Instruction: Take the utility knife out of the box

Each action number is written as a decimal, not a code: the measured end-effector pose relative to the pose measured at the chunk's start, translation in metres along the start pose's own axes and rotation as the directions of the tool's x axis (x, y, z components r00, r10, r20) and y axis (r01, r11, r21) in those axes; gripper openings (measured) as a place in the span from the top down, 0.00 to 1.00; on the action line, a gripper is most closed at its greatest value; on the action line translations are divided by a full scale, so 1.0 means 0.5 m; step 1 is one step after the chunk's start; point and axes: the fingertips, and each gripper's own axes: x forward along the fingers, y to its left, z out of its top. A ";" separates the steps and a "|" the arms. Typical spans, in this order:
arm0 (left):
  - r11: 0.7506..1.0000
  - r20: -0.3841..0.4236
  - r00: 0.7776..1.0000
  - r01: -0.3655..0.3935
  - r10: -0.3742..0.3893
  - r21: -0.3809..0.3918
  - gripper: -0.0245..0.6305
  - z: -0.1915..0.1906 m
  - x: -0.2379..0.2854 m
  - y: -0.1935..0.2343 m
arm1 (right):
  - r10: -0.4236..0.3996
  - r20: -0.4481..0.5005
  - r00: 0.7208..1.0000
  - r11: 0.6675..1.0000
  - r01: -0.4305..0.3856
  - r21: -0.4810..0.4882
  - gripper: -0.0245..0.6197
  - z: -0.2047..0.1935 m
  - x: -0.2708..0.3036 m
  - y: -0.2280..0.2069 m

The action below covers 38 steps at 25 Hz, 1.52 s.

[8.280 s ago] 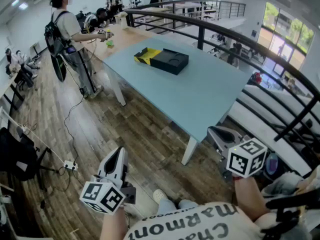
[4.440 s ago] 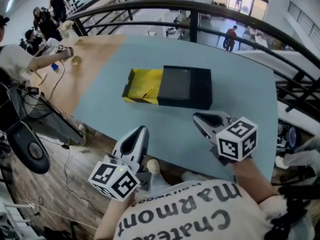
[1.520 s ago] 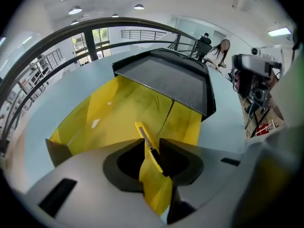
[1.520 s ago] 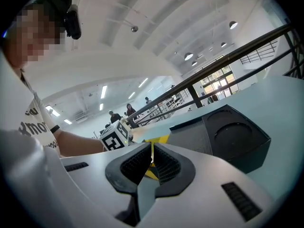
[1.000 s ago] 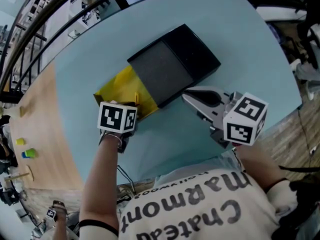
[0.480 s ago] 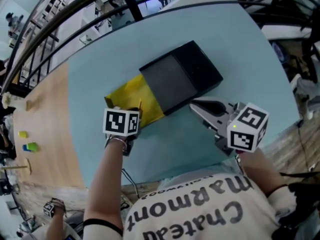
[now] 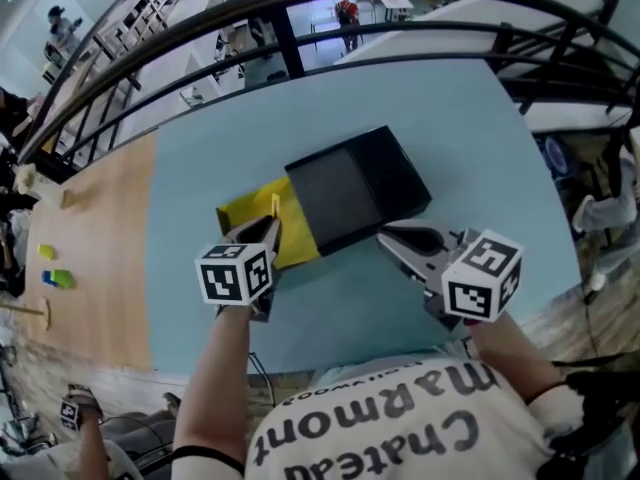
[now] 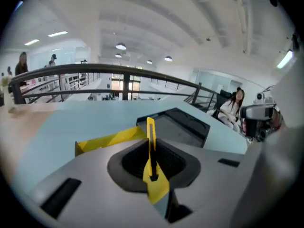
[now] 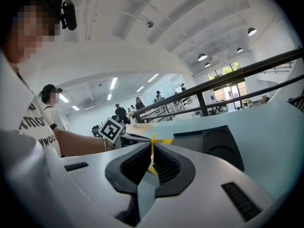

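Note:
A thin yellow utility knife (image 7: 275, 209) stands upright between the jaws of my left gripper (image 7: 266, 231), which is shut on it and holds it above the pulled-out yellow tray (image 7: 245, 216). In the left gripper view the utility knife (image 8: 151, 156) rises from the pads, with the black box (image 8: 183, 125) behind it. The black box (image 7: 360, 193) lies on the light blue table (image 7: 480, 128). My right gripper (image 7: 385, 234) hovers just in front of the box, jaws slightly apart with nothing between them. The right gripper view shows the box (image 9: 218, 146) and the held knife (image 9: 153, 144).
A wooden table (image 7: 90, 238) adjoins the blue one on the left, with small yellow and green blocks (image 7: 55, 278) on it. A dark curved railing (image 7: 300, 8) runs behind the table. People stand and sit in the background.
My left gripper has closed on the knife and lifted it up out of the yellow tray, tilting as it rose. The right gripper has risen slightly.

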 end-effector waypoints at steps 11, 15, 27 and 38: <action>0.986 0.398 0.904 -0.114 0.154 -0.124 0.89 0.107 -0.130 -0.076 | 0.098 -0.013 0.995 0.993 -0.098 -0.058 0.90 0.028 -0.048 0.007; 0.966 0.469 0.852 -0.149 0.233 -0.209 0.89 0.140 -0.177 -0.105 | 0.136 -0.001 0.991 0.988 -0.136 -0.072 0.90 0.049 -0.073 -0.011; 0.970 0.593 0.785 -0.039 0.178 -0.240 0.89 0.178 -0.232 -0.317 | 0.157 -0.073 0.985 0.980 -0.165 -0.108 0.90 0.044 -0.196 -0.077; 0.981 0.698 0.709 0.047 0.102 -0.191 0.89 0.146 -0.225 -0.547 | 0.297 0.120 0.947 0.954 -0.290 -0.070 0.90 0.063 -0.393 -0.105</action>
